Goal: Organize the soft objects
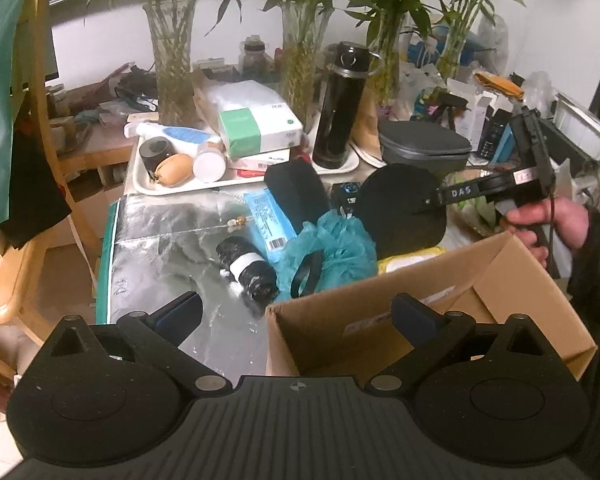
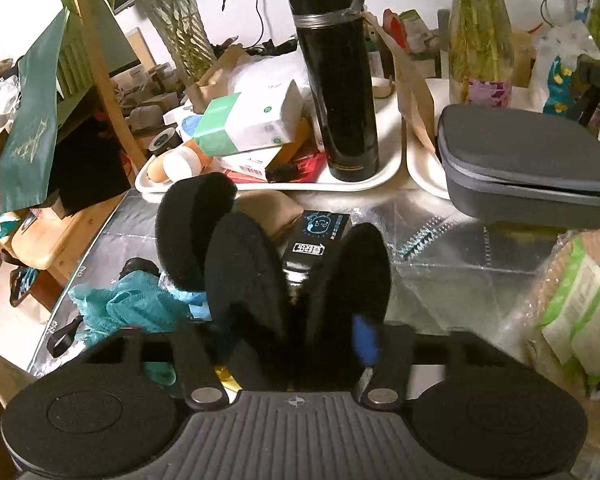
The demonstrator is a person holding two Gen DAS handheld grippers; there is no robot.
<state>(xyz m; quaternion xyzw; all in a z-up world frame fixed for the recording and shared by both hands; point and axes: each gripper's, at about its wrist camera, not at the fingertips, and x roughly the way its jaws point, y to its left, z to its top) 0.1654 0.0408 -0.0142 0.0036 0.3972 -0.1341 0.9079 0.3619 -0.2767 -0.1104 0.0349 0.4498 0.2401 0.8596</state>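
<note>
1. Right gripper clamps a round black foam pad, folded, above the foil-covered table.
2. Left gripper hangs with jaws apart over an open brown cardboard box, beside a teal mesh bath pouf.

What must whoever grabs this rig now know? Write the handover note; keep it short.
Left gripper: open, empty, above the near corner of the cardboard box.
Right gripper: shut on a black foam piece, above the foil-covered table.
Still on the table: teal mesh pouf and another black foam block.
Done: foam gripped; no soft item shows in the visible part of the box.
Left: probably carry the foam to the box, then the pouf and the other block.
</note>
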